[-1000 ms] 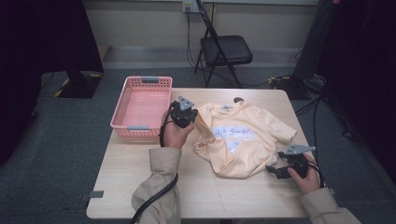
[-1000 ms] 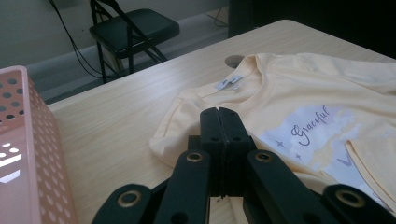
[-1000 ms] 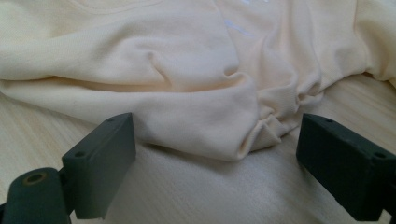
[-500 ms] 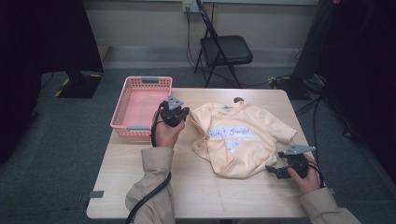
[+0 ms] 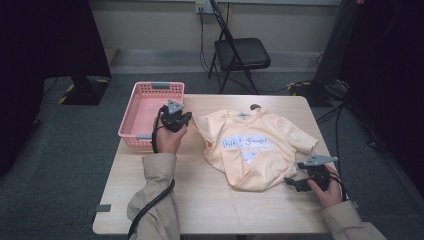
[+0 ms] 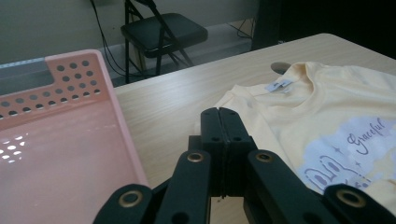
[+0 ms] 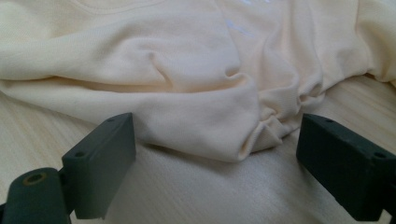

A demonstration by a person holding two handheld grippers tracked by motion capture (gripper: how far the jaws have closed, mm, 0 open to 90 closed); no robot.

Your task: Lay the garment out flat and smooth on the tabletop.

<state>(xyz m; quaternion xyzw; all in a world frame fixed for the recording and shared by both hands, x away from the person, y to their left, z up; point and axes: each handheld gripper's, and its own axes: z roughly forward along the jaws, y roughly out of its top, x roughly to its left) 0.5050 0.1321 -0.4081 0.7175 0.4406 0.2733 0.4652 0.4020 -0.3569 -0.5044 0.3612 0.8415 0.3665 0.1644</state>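
Far left on the table (image 5: pixel 200 200) sits a pink basket (image 5: pixel 131 120), and just beside its right rim the left gripper (image 5: pixel 186 118) hangs with its jaws pressed together on nothing (the left gripper view makes that plain), close to the shirt's left sleeve but apart from it. The yellow shirt (image 5: pixel 255 150) lies spread across the middle of the table, print side up. At its bottom right the right gripper (image 5: pixel 291 183) rests low with jaws wide apart, the bunched hem just ahead of them.
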